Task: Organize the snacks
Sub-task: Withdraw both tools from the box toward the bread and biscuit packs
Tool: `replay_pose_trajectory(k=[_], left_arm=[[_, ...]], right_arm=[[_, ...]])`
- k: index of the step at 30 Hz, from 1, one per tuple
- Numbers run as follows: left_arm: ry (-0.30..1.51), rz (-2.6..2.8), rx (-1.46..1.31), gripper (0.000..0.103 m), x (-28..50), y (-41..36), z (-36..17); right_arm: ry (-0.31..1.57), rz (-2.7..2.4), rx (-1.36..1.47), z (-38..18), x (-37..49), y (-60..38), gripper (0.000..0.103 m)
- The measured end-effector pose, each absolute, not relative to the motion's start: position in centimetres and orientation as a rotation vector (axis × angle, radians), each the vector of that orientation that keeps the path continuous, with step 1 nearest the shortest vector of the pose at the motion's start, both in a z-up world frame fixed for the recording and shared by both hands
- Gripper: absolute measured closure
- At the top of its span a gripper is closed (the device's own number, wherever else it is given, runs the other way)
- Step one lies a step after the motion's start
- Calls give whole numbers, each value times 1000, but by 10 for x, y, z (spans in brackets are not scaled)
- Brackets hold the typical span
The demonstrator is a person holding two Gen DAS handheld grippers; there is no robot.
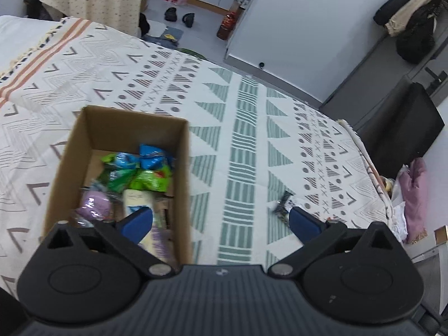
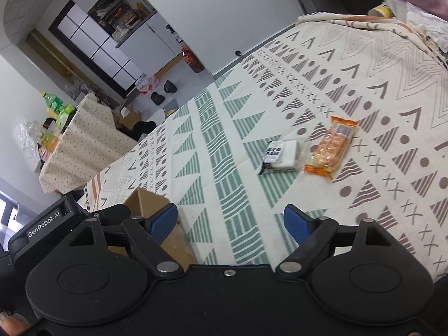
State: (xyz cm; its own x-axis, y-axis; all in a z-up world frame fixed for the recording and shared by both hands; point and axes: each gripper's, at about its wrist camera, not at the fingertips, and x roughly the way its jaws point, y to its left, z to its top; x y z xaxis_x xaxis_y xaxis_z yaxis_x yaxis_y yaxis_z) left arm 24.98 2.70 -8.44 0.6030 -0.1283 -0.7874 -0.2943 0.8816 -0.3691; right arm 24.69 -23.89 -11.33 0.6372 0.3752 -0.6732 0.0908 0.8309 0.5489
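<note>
On left gripper (image 2: pixel 49 225) casing, white lettering reads "GenRobot.AI".

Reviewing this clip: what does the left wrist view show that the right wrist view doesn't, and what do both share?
Left wrist only: the inside of the cardboard box, with blue, green and purple snack packets. Right wrist only: an orange cracker packet lying beside the black-and-white snack. Both: the box, that black-and-white snack on the patterned cloth, and open, empty fingers.
</note>
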Motion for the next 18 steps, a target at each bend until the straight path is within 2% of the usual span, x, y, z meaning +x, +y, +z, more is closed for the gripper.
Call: replay_pose_trajectory(k=[10, 18], left_arm=[[986, 56, -455, 0, 266, -15, -95], [1011, 47, -426, 0, 285, -42, -105]], right_arm=[[884, 114, 636, -133, 250, -280, 17], [900, 102, 673, -150, 263, -306, 22]])
